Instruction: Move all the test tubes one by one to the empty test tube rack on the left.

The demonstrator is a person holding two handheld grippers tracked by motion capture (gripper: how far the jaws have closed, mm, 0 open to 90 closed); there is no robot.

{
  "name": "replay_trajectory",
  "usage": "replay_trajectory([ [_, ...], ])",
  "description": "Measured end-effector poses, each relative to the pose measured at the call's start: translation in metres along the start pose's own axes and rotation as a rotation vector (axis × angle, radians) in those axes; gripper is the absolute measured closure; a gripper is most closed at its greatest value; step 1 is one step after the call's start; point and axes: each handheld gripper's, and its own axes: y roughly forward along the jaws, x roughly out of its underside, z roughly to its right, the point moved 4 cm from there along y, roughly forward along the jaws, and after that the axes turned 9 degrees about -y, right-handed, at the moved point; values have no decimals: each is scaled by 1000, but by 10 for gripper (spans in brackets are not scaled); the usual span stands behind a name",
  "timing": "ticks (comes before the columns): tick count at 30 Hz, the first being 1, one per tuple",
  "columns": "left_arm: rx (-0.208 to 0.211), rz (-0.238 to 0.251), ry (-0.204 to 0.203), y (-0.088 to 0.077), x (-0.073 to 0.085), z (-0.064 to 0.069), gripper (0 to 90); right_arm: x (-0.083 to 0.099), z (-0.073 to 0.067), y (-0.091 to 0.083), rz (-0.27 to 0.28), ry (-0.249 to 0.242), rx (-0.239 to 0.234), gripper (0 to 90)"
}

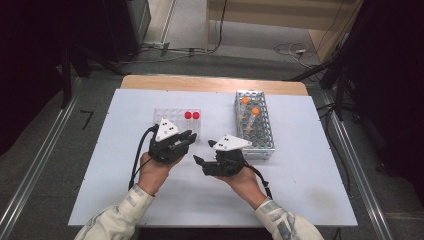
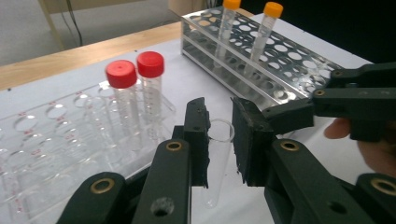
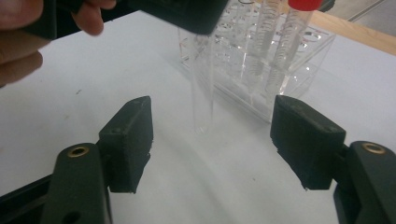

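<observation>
the left gripper [image 2: 219,140] comes first in its own view: matte black arms with brass rivets, ending in rough, frayed rubber pads, and its jaws are clamped on a clear glass tube [image 2: 215,161], uncapped, its round open mouth showing between the pads and its rounded bottom hanging below them. in the right gripper view that same tube [image 3: 203,84] hangs upright, thin-walled and see-through, its tip just above the smooth white counter [image 3: 140,60]. the right gripper [image 3: 212,140] has its jaws wide apart, blocky black pads on either side with nothing between them; the tube is beyond them, apart from both pads. just behind the tube stands a clear plastic rack [image 2: 60,135], boxy with round holes, holding two graduated tubes with ribbed red caps [image 2: 135,70]. to the right of the clear rack, well apart from the held tube, sits a shiny perforated metal rack [image 2: 275,56] with two upright tubes capped in orange [image 2: 273,9]. in the high view both grippers [image 1: 172,145] [image 1: 220,157] are in front of the clear rack [image 1: 177,120], each carrying a pale three-cornered plate
</observation>
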Motion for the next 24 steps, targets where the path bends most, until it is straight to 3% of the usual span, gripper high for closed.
replay_trajectory([
  [7,-10,11,-17,-8,-11,-13,770,5,10,-14,-1,2,14,259],
  [12,-40,24,-37,-10,-18,-23,770,7,15,-22,5,5,28,259],
  [24,-102,27,-40,-12,-37,-44,770,13,25,-34,12,20,54,259],
])
